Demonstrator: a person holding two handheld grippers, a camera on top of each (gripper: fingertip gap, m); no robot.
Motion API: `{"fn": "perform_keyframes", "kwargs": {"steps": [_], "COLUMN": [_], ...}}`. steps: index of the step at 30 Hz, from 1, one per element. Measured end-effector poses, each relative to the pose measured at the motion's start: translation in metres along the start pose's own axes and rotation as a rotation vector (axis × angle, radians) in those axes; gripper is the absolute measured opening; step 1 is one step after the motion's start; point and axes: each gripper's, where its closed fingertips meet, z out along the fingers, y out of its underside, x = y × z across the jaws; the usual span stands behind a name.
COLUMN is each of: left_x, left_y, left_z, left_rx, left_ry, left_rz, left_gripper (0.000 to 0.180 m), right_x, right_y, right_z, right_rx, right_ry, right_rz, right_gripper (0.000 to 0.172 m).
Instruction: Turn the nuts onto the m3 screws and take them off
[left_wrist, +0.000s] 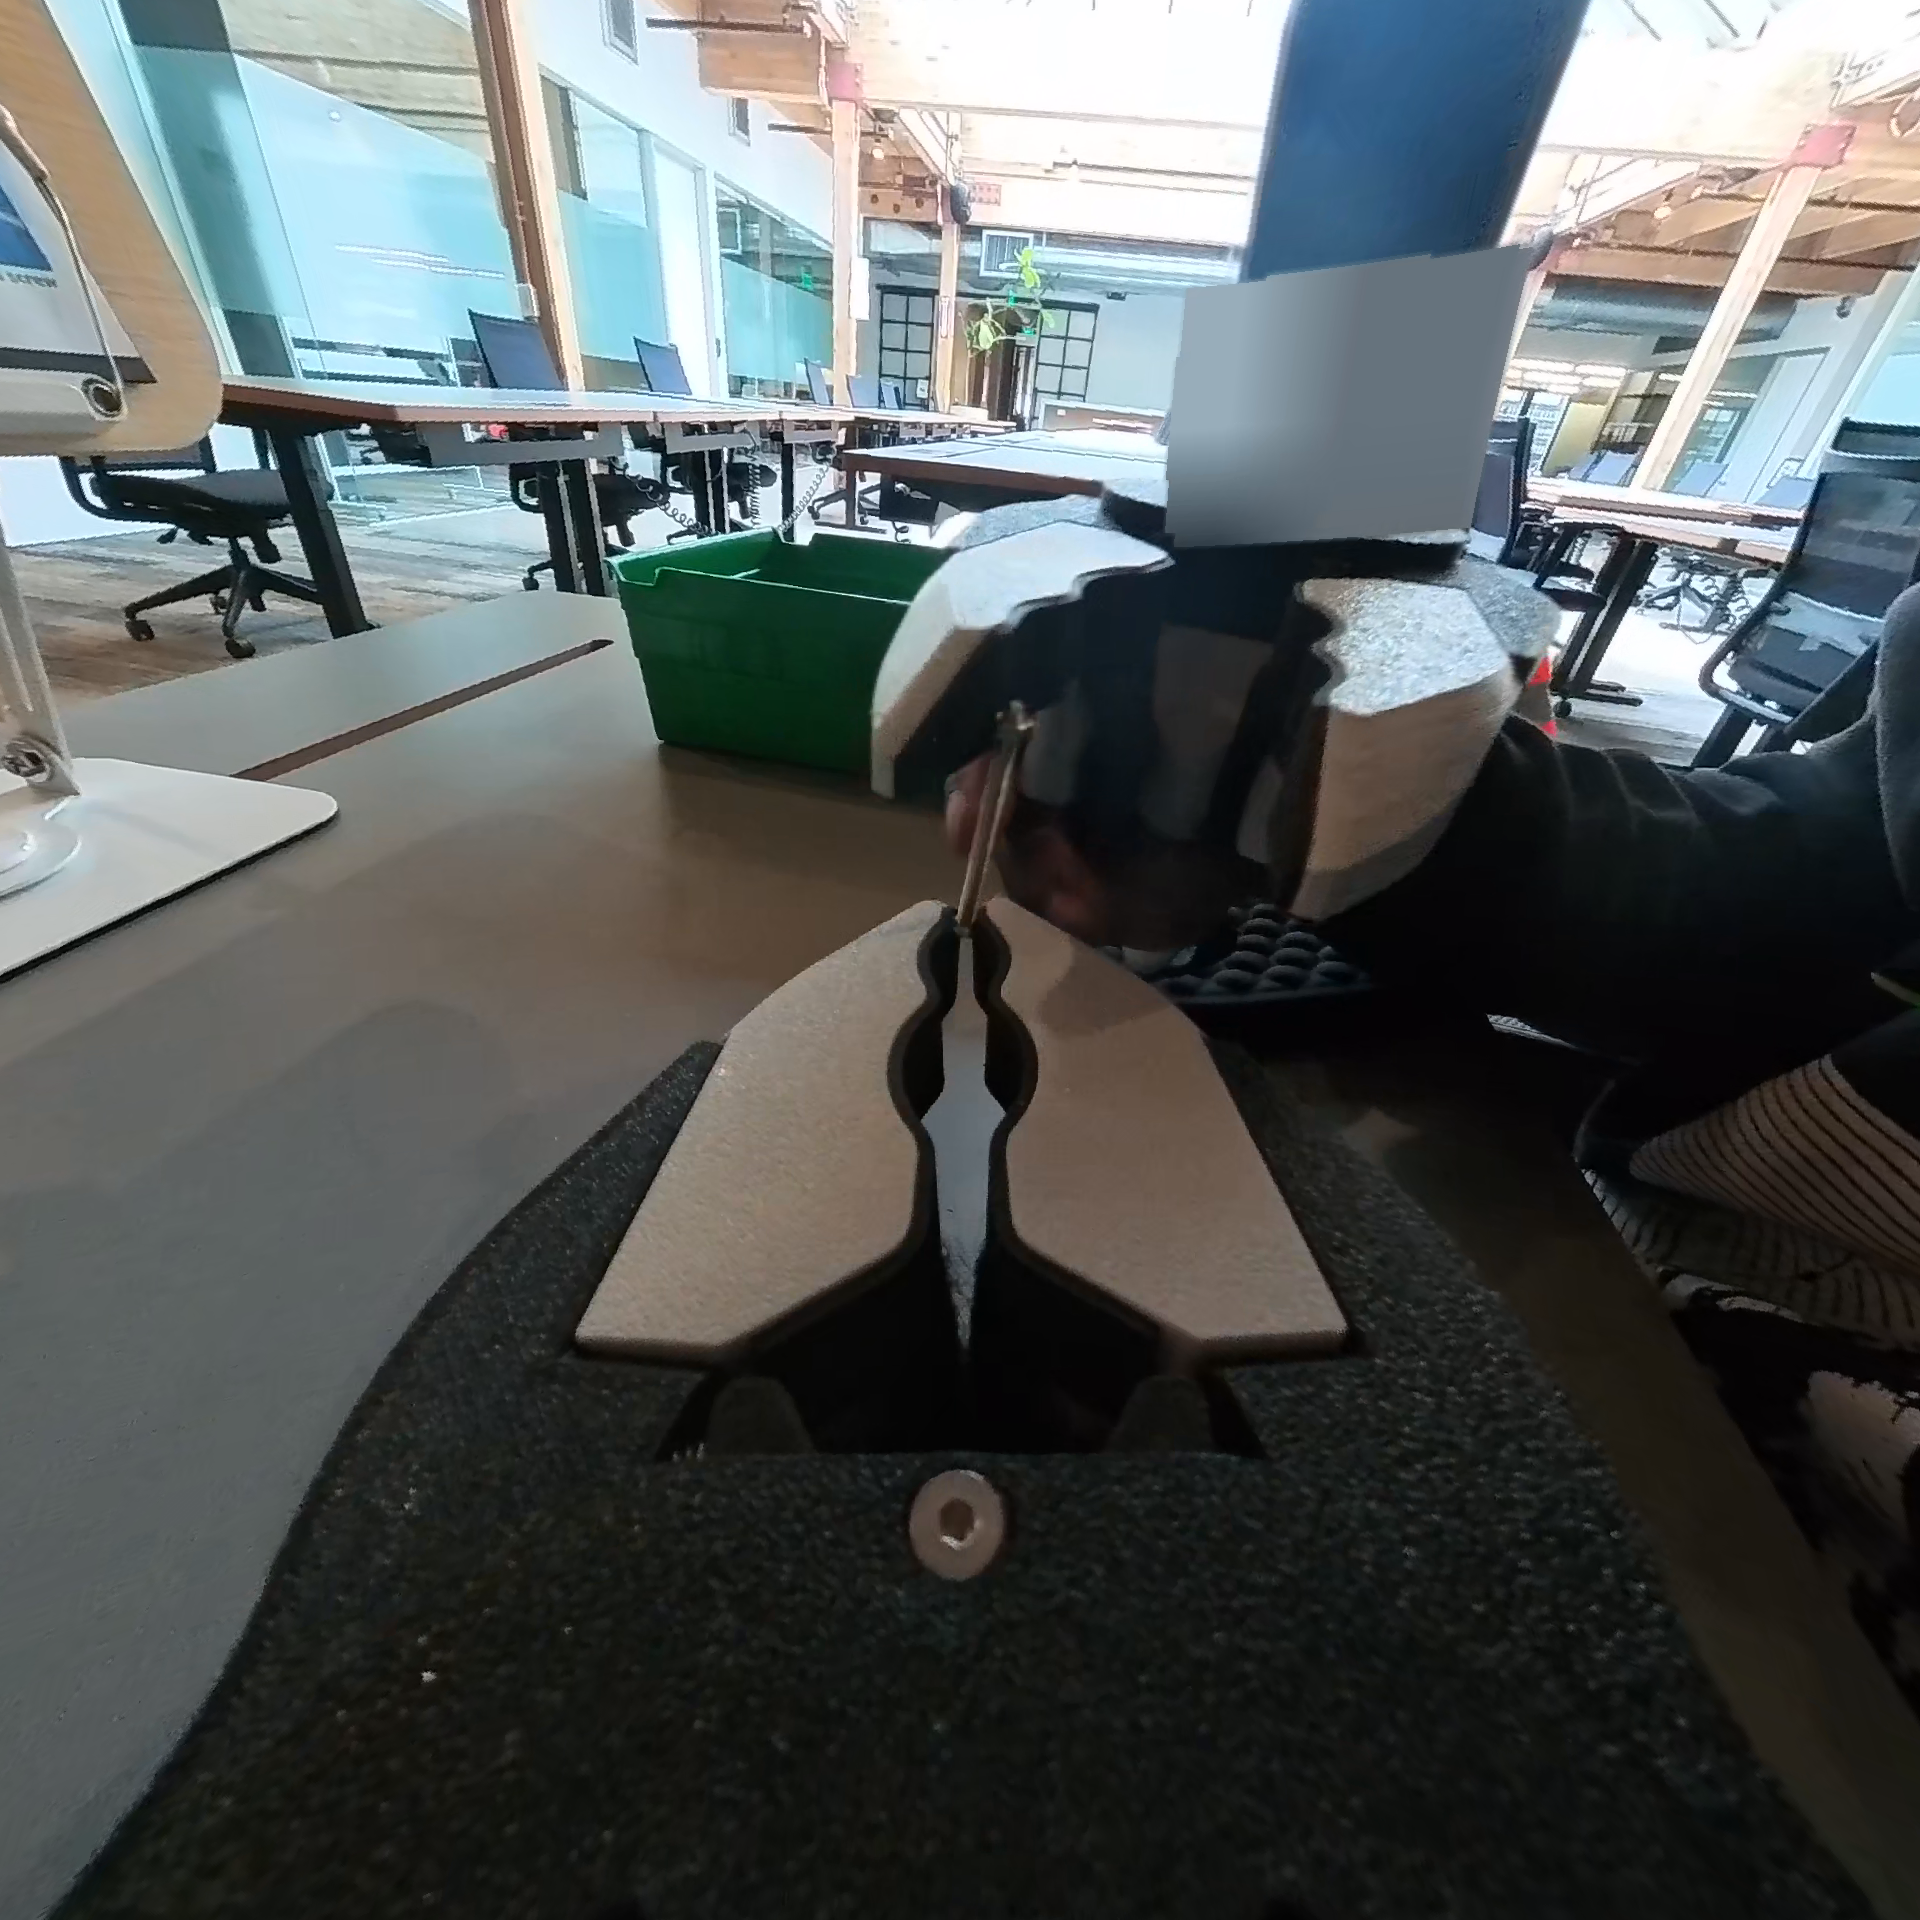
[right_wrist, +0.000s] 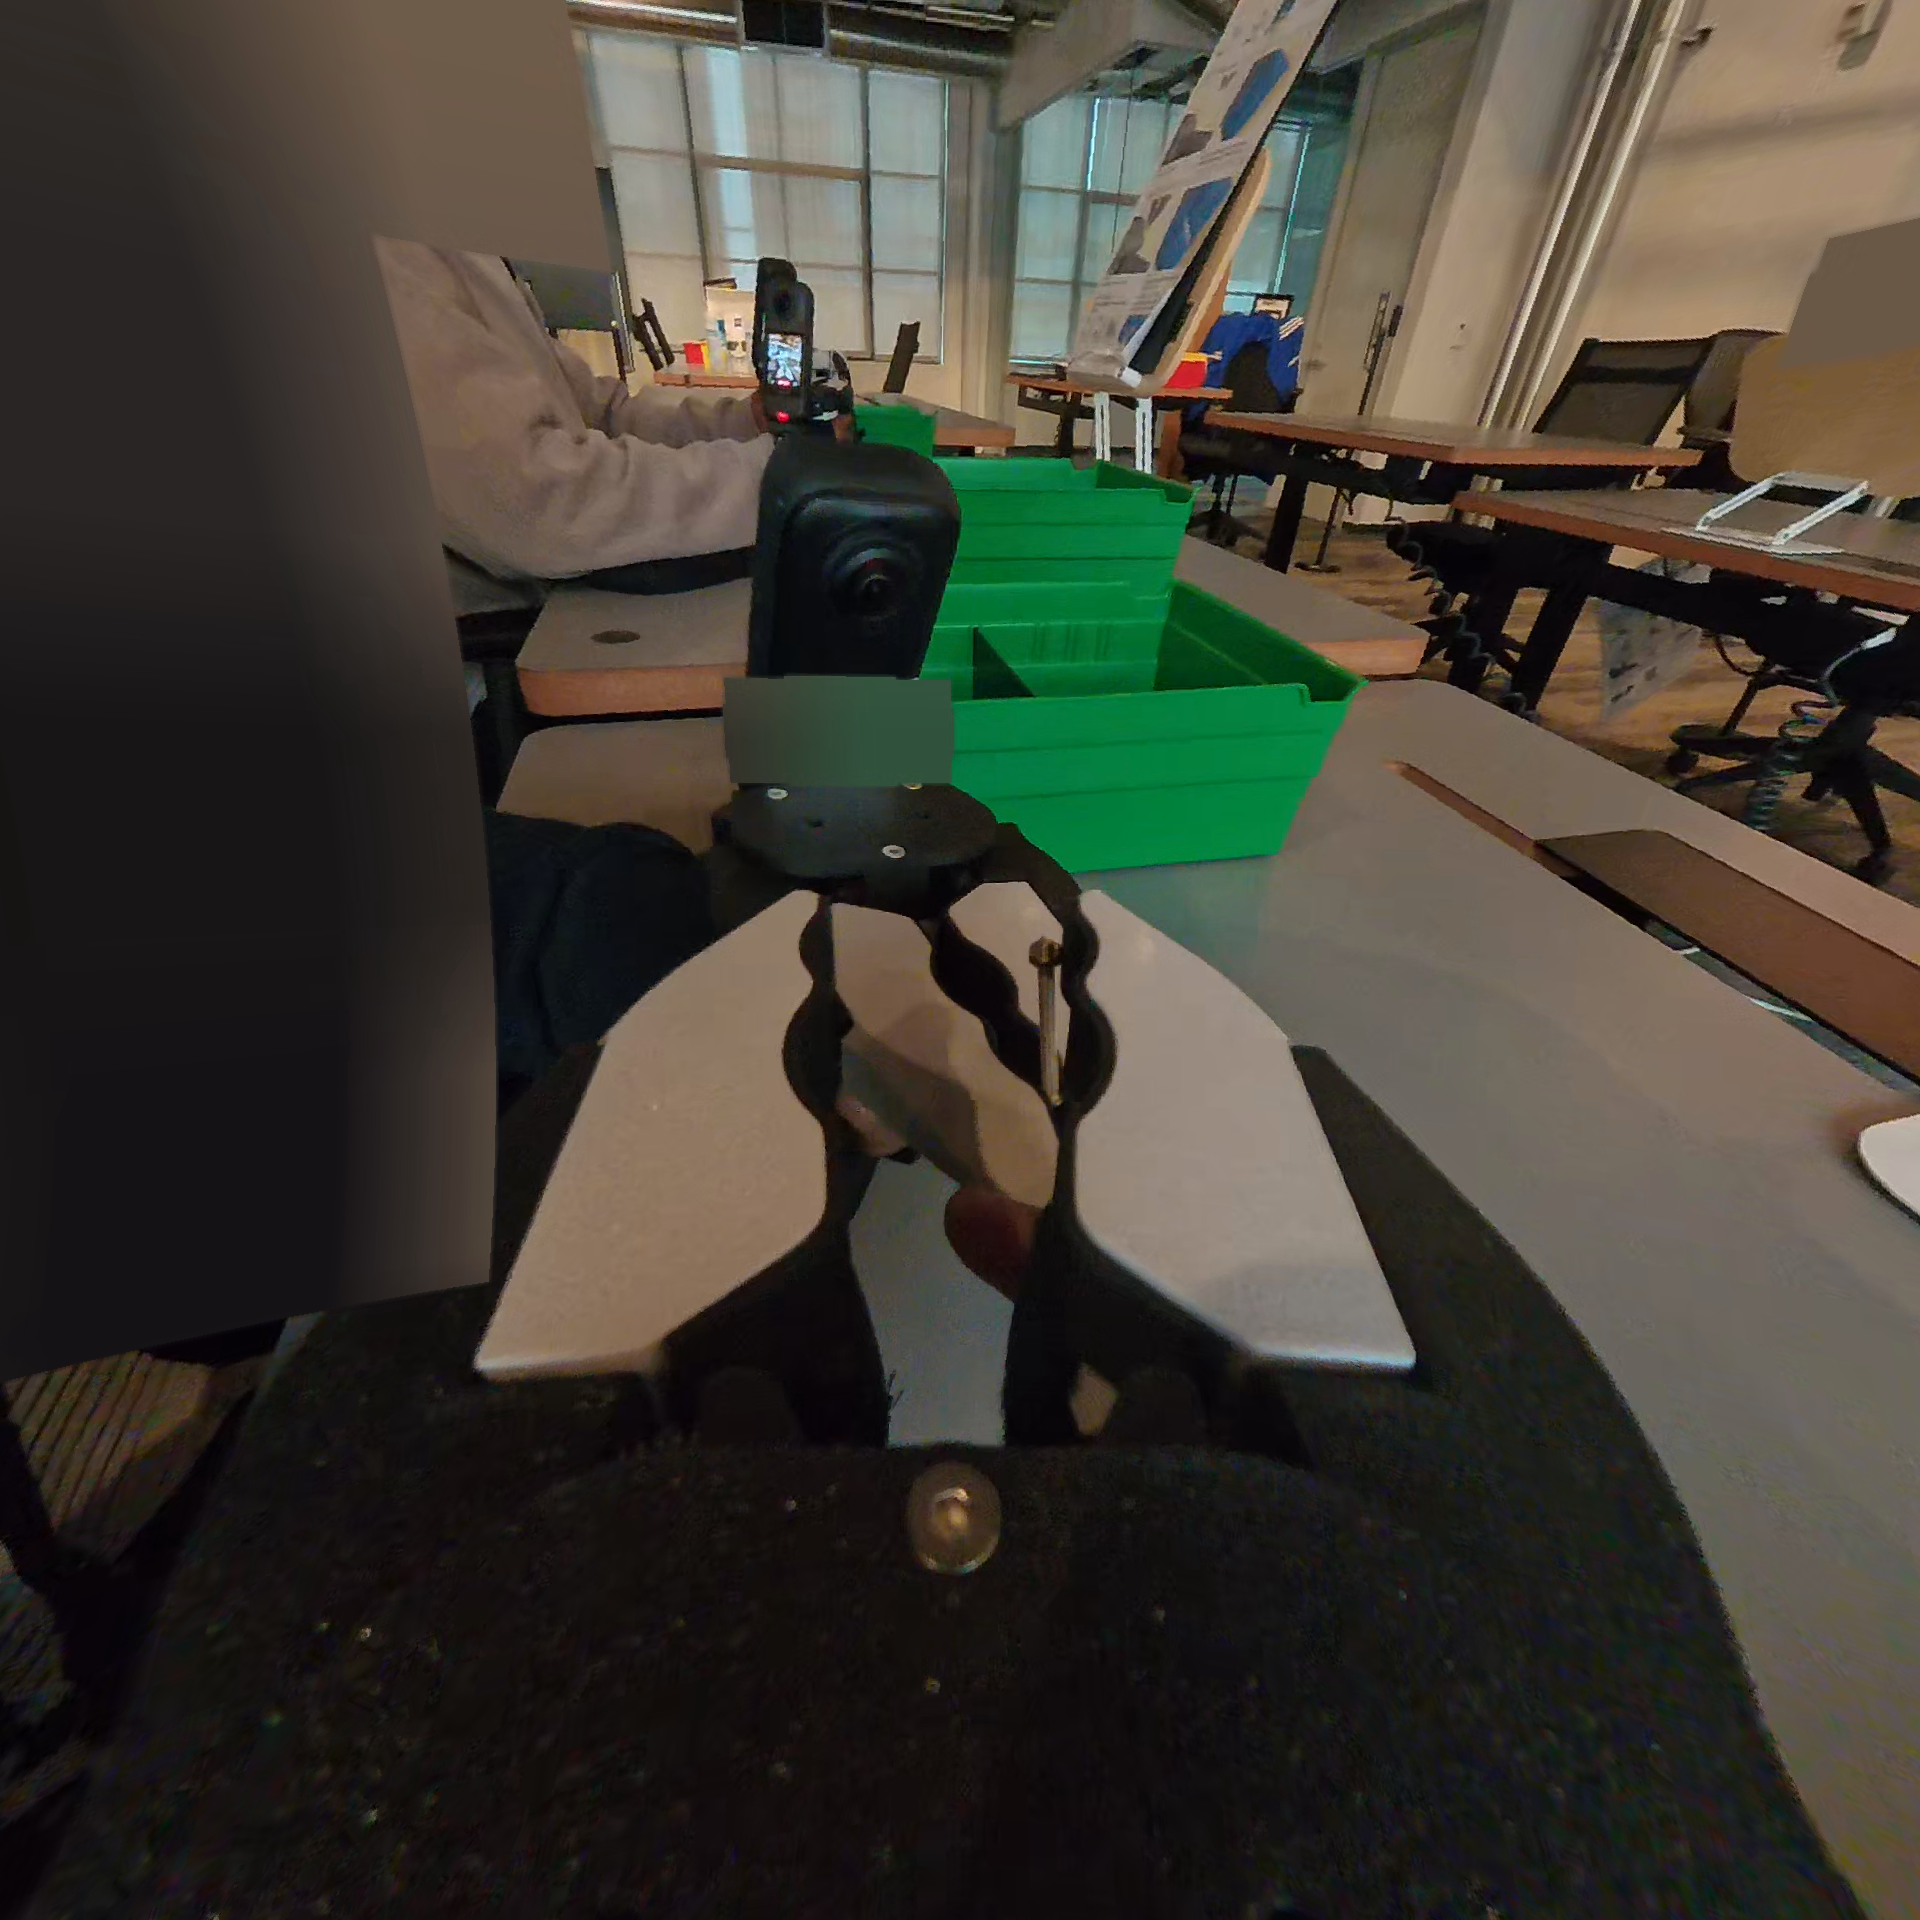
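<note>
Bins of green plastic take up the far side of the tabletop (right_wrist: 1455, 987), beyond both claws. In the right wrist view the nearest green bin (right_wrist: 1153, 769) stands just behind and to the right of the left claw's body; a divider splits its inside into compartments, and as far as the view reaches into them, nothing shows there. A stack of further green bins (right_wrist: 1060, 520) rises directly behind it, their contents hidden by their walls. In the left wrist view the nearest bin sits ahead and slightly left of the left claw, partly covered by the right claw; only a strip of its interior is visible.

The left claw (left_wrist: 964, 920) is closed, its two pads pinching the lower end of a thin m3 screw (left_wrist: 987, 821) right at the fingertips. The screw stands nearly upright, leaning a little to the right, and carries a small nut (right_wrist: 1042, 951) at its top end.

The right claw (right_wrist: 945, 925) is wide open and holds nothing. It faces the left claw from the opposite side, its spread fingers reaching around the left claw's tips so that the screw stands between them, close to the inner edge of its right finger (right_wrist: 1195, 1039); I cannot tell whether that pad touches the screw or nut.

A dark dimpled tray (left_wrist: 1278, 961) lies on the tabletop to the right of the left claw's tips; its hollows are too dim to judge.
</note>
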Motion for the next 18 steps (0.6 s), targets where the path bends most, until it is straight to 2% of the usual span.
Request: {"fn": "perform_keyframes", "kwargs": {"steps": [11, 18], "left_x": [-0.001, 0.000], "left_y": [-0.002, 0.000], "left_z": [-0.001, 0.000], "left_rx": [0.010, 0.001], "left_ry": [-0.004, 0.005], "left_rz": [-0.006, -0.001], "left_gripper": [0.001, 0.001], "right_x": [0.000, 0.010], "right_y": [0.001, -0.001], "right_z": [-0.026, -0.009], "right_rx": [0.011, 0.018], "right_ry": [0.060, 0.049], "right_rz": [0.003, 0.004], "right_gripper": [0.039, 0.040]}}
